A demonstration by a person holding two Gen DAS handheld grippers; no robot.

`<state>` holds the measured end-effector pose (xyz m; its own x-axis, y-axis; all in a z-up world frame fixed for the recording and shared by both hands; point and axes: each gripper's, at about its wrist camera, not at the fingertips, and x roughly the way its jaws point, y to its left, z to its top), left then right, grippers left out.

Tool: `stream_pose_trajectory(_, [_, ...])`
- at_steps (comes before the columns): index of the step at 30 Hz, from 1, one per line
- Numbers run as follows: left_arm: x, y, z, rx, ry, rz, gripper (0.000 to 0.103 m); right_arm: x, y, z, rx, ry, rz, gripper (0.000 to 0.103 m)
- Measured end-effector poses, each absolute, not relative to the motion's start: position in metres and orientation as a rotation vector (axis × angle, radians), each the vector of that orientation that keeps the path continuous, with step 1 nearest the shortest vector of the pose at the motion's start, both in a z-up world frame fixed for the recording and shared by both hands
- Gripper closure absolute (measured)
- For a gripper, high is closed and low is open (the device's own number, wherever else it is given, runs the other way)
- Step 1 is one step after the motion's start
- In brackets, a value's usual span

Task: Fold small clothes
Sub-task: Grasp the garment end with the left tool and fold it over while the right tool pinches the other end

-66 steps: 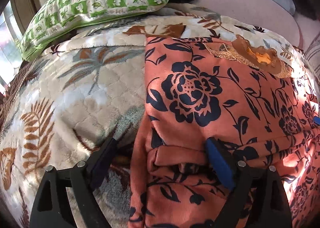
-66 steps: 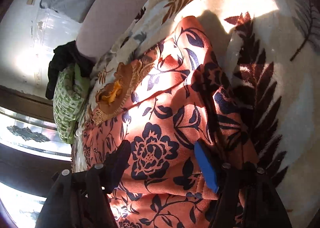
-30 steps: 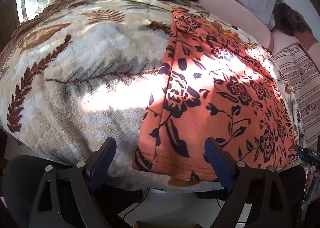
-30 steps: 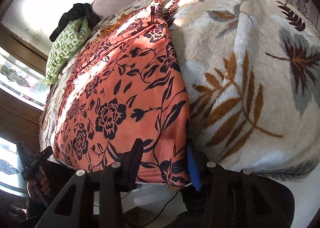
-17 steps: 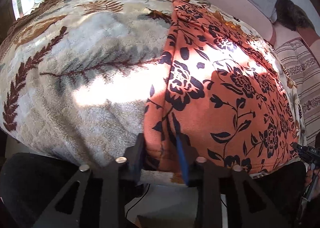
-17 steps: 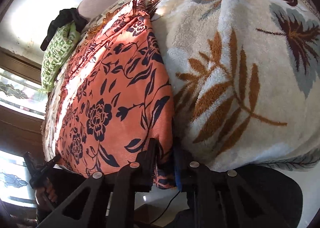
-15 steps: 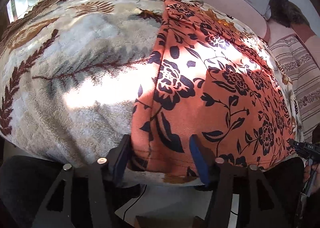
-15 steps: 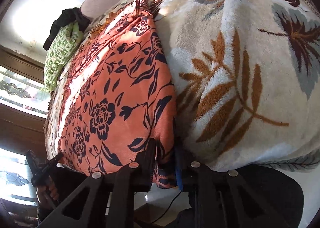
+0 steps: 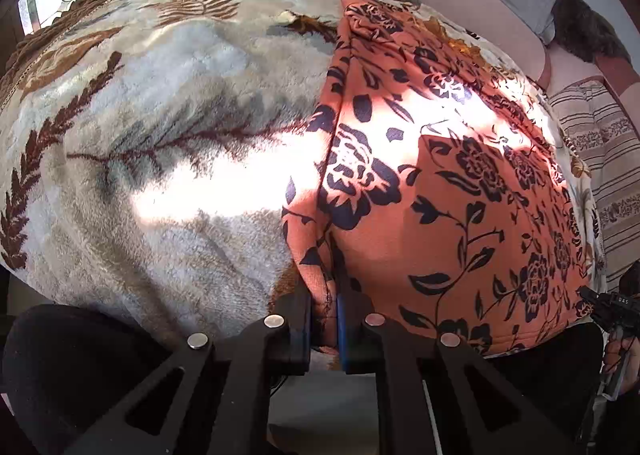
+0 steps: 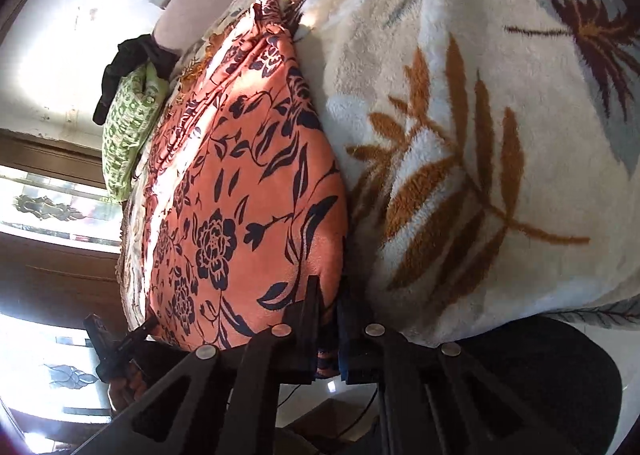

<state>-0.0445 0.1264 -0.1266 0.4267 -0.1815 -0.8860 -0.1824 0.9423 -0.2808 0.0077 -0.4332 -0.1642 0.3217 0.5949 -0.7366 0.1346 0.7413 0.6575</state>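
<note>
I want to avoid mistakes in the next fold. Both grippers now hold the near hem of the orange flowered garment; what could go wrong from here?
1. The left gripper, whose jaws have just closed, pinches only a narrow bunched corner of the orange garment; it may slip out when lifted.
2. The right gripper grips beside the fleece blanket; it could catch the blanket too.
3. The hem hangs over the bed edge, so uneven lifting may skew the fold.

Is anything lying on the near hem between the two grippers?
Nothing but the orange floral garment itself: in the left wrist view its hem runs bare from the left gripper, shut on one corner, to the right gripper at the other.
</note>
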Motion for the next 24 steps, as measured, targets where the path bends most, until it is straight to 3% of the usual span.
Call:
stream_pose_trajectory(8, [0.01, 0.128, -0.035, -0.374, 0.939, -0.113, 0.093, 0.049, -0.432, -0.116, 0.795, 1.095, 0.446, 0.097])
stream_pose_trajectory(13, [0.105, 0.132, 0.033, -0.351, 0.772, -0.162, 0.093, 0.142, -0.425, -0.051, 0.753, 0.955, 0.513, 0.097])
stream_pose_trajectory(16, [0.176, 0.14, 0.04, -0.34, 0.72, -0.123, 0.093, 0.218, -0.422, -0.019, 0.717, 0.872, 0.488, 0.097])
stream_pose_trajectory(19, [0.249, 0.146, 0.003, -0.324, 0.761, -0.04, 0.084, 0.299, -0.413, -0.028, 0.718, 0.888, 0.449, 0.093])
stream_pose_trajectory(20, [0.275, 0.147, -0.019, -0.31, 0.797, -0.007, 0.064, 0.324, -0.41, -0.04, 0.714, 0.911, 0.425, 0.093])
stream_pose_trajectory(21, [0.295, 0.147, -0.045, -0.288, 0.834, 0.033, 0.039, 0.346, -0.405, -0.056, 0.688, 0.932, 0.398, 0.083])
stream_pose_trajectory(22, [0.312, 0.146, -0.071, -0.24, 0.894, 0.077, 0.035, 0.364, -0.4, -0.075, 0.651, 0.964, 0.354, 0.051])
stream_pose_trajectory(23, [0.323, 0.148, -0.093, -0.202, 0.968, 0.124, 0.035, 0.373, -0.398, -0.094, 0.632, 0.997, 0.275, 0.028])
stream_pose_trajectory(24, [0.322, 0.152, -0.106, -0.212, 1.011, 0.145, 0.036, 0.372, -0.4, -0.111, 0.634, 1.006, 0.209, 0.017])
